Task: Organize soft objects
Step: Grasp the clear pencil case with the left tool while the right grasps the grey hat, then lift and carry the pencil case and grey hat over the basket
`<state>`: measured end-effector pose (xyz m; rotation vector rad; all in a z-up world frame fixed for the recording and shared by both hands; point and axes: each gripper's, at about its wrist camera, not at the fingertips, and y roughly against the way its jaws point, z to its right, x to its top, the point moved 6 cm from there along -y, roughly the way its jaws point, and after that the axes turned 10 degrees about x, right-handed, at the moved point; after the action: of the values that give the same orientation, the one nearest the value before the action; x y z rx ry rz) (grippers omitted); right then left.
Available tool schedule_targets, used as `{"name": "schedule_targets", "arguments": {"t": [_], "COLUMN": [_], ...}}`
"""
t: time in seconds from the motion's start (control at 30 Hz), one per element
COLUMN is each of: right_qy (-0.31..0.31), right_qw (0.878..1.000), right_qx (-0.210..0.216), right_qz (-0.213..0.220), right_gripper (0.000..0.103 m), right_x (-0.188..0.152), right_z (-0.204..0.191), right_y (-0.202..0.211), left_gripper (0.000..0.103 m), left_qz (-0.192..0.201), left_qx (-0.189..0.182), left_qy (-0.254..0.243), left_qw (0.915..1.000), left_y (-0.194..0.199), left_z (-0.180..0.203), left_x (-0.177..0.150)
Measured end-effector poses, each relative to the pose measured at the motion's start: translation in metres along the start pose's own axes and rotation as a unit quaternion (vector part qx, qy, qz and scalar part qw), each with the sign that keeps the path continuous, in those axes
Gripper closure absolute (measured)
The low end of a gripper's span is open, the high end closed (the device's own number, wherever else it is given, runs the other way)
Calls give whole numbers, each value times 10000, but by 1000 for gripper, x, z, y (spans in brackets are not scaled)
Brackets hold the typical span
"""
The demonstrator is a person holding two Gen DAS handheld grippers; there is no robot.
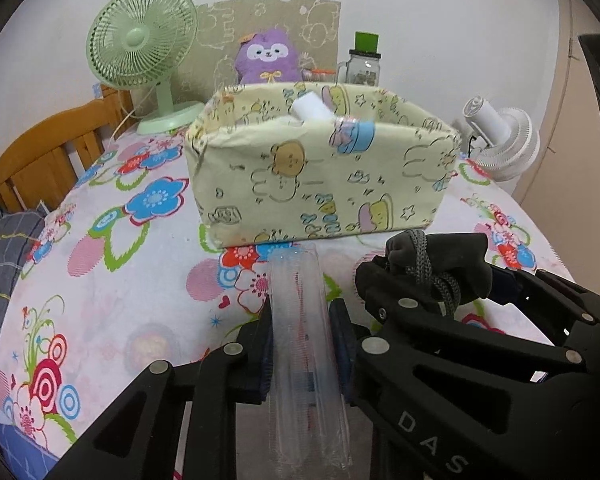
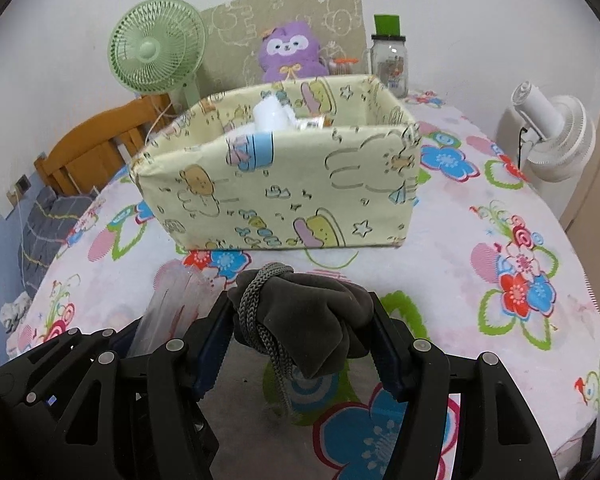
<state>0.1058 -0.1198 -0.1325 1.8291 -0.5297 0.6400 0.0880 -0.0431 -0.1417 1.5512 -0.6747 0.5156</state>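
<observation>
Right wrist view, fabric box ahead, green fan, purple plush behind

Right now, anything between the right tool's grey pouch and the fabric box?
Nothing: only bare floral tablecloth between the grey pouch and the fabric box, clearest in the right wrist view.

A clear plastic tube-shaped packet, ribbed and see-through with faint red marks inside, is clamped lengthwise between the pads of the left hand-held gripper, raised over the floral bench near its front edge. Just beside it, a dark grey soft pouch with a knotted grey cord sits bunched in the right hand-held gripper. Beyond both, mid-bench, stands a pale yellow fabric box printed with cartoon animals, holding a white roll.
</observation>
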Motion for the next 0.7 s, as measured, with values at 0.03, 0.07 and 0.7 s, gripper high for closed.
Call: {"name": "schedule_targets", "arguments": {"t": [0.03,0.07,0.7], "right_qy": [6,12,135], "right_qw": [10000,10000,9977], "right_qx": [-7,-8,-12], "right_qz": [36,85,664], "right_gripper": [37,37,37], "right_x": [1,3,29], "right_z": [-1,-2,-17], "right_y": [3,7,60], "left_gripper": [79,79,79], "left_qz": [44,86,693], "left_qx": [-7,-6,18], "left_qy": [0,-5,28], "left_qw": [10000,10000,9976], "left_y": [3,6,55], "left_z": [0,1,-2], "left_x": [2,3,31]}}
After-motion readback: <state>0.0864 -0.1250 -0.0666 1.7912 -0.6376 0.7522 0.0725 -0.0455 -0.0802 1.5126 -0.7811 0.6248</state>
